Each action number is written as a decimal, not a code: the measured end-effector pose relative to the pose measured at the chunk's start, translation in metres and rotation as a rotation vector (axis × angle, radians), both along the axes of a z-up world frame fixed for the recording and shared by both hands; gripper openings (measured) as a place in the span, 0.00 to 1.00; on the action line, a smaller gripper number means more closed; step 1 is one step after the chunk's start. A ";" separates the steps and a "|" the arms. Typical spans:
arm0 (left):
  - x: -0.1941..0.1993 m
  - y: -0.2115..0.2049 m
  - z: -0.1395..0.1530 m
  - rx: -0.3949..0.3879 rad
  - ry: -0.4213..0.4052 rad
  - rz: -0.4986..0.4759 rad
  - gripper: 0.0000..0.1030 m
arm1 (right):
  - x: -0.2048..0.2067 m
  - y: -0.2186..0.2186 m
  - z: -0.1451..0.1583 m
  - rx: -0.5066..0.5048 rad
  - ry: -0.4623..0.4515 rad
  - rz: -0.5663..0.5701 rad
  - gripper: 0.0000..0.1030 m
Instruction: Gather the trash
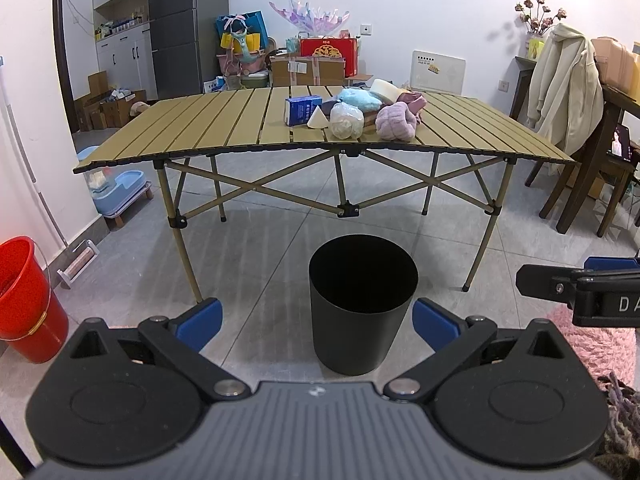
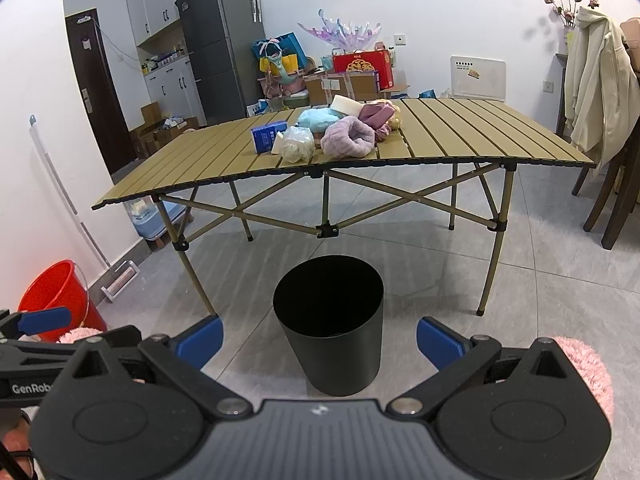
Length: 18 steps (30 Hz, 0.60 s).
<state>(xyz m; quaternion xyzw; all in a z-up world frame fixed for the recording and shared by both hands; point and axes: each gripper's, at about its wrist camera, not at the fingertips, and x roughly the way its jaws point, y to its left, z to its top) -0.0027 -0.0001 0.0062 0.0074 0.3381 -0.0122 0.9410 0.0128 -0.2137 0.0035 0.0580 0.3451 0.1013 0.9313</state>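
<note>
While both grippers, the left gripper (image 1: pixel 317 320) and the right gripper (image 2: pixel 320 338), hang wide open and hold nothing, the trash pile (image 1: pixel 352 110) sits on the table (image 1: pixel 200 128), far from the black bin (image 1: pixel 362 304); soft things might slip out and miss it

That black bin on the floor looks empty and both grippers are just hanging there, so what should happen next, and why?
Probably raise one gripper, say the right gripper, toward the pile on the folding table, aiming at the clear plastic bag nearest the front edge. Both the right and the left gripper are open and hold nothing, and the black bin stands on the floor in front of the table.
</note>
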 end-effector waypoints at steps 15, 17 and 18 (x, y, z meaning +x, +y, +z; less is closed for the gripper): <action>0.001 0.001 0.004 0.000 -0.004 0.000 1.00 | 0.000 0.000 0.003 0.002 -0.009 -0.001 1.00; 0.001 0.001 0.003 0.000 -0.004 0.000 1.00 | 0.000 0.000 0.004 0.002 -0.009 -0.001 1.00; 0.001 0.001 0.003 0.000 -0.004 0.000 1.00 | 0.000 0.000 0.004 0.002 -0.009 -0.001 1.00</action>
